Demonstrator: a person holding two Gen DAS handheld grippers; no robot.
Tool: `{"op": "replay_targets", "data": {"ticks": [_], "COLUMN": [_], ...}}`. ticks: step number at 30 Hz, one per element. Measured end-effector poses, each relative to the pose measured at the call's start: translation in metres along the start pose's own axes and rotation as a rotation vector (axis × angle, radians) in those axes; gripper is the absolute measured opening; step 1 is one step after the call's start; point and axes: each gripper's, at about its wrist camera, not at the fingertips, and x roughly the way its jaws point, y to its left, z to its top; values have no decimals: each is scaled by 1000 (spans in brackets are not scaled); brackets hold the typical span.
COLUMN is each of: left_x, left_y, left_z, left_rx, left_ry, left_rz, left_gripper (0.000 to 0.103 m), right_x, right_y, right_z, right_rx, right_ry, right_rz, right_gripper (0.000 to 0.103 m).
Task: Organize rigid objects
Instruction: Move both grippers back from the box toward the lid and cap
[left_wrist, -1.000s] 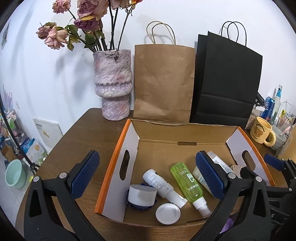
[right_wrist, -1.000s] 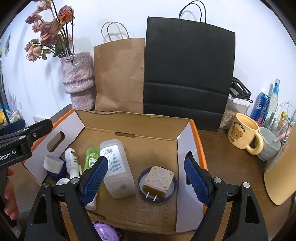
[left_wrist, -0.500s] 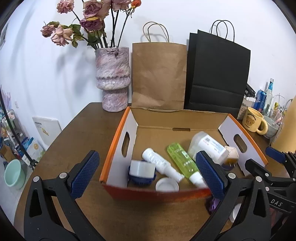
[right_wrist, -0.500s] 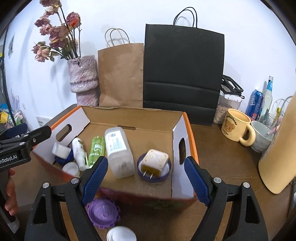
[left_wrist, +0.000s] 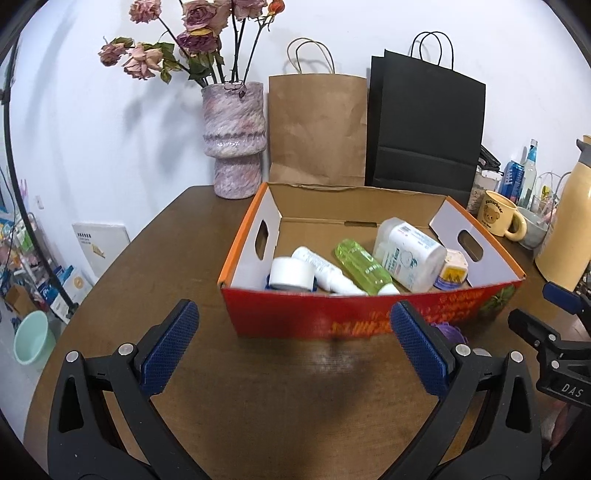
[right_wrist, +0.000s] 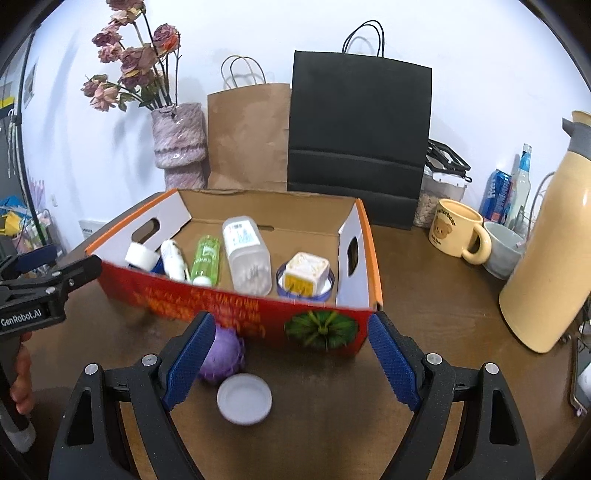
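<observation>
Hovering low in the frame, both the left tongs (left_wrist: 291, 354) and right tongs (right_wrist: 291, 363) are spread wide, holding nothing. Purple ball (right_wrist: 221, 356) and white lid (right_wrist: 244, 398) sit on the worktop (right_wrist: 424, 295) between the right fingers; cardboard box (left_wrist: 369, 317) with bottles mid-frame.

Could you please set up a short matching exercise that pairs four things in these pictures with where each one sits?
Things:
1. green bottle
2. white lid
3. bear mug
4. vase

Places:
A. on the table in front of the box, beside the purple ball
B. standing left of the brown paper bag
C. lying inside the cardboard box
D. on the table right of the box, next to a grey cup

Pairs: 1-C, 2-A, 3-D, 4-B
</observation>
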Motion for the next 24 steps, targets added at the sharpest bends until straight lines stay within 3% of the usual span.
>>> {"op": "replay_targets", "data": {"ticks": [17, 20, 24], "left_x": [-19, -17, -16], "left_y": [13, 17, 17], "left_z": [-37, -38, -39], "left_rx": [-10, -22, -21], "left_ry": [48, 59, 69], "left_rz": [2, -5, -16], "left_gripper": [103, 103, 103], "right_x": [-31, -36, -25], "right_y": [-18, -19, -14], "right_z": [-42, -46, -50], "right_rx": [62, 40, -11], "right_ry": [47, 27, 83], "right_rz": [32, 69, 66], "right_gripper": [89, 89, 89]}}
